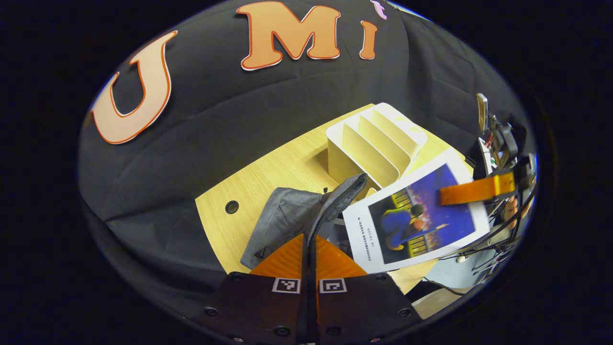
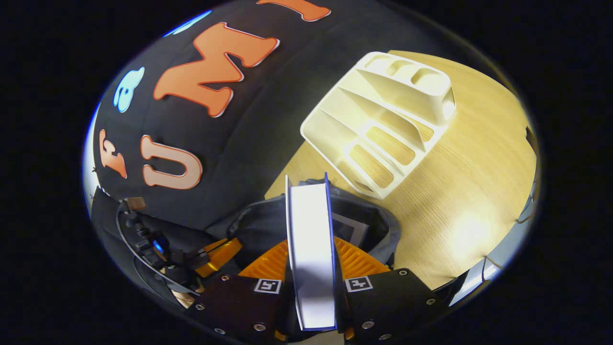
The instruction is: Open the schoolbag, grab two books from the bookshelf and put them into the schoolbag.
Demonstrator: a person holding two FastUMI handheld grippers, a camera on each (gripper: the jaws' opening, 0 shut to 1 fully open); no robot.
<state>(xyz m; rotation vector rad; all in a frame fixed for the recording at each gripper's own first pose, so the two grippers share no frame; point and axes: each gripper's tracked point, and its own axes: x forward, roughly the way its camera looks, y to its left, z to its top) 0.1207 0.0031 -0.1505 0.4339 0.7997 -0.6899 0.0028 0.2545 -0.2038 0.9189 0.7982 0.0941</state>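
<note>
While the flap of the grey schoolbag point(image 1: 287, 215) is pinched and held up by the left gripper point(image 1: 309, 249), whose fingers are closed on the fabric edge, a book point(image 2: 310, 249) is carried by the right gripper point(image 2: 311, 287), clamped across its thickness with the page edge facing the camera. In the left gripper view the same book point(image 1: 416, 215) is seen cover-on, hanging just beside the raised flap and above the bag's mouth. The cream bookshelf point(image 2: 383, 120) stands on the wooden surface point(image 2: 469, 191) just behind the bag, and its slots look empty, so this is judged to be the second book; what seems to be another book can be made out inside the opening. For the step to go well, the flap should be kept lifted and pulled away from the shelf so the mouth is held wide, and the book should be lowered edge-first, parallel to the opening. Release is best delayed until the book's lower edge is well inside, lest it catch on the rim.
</note>
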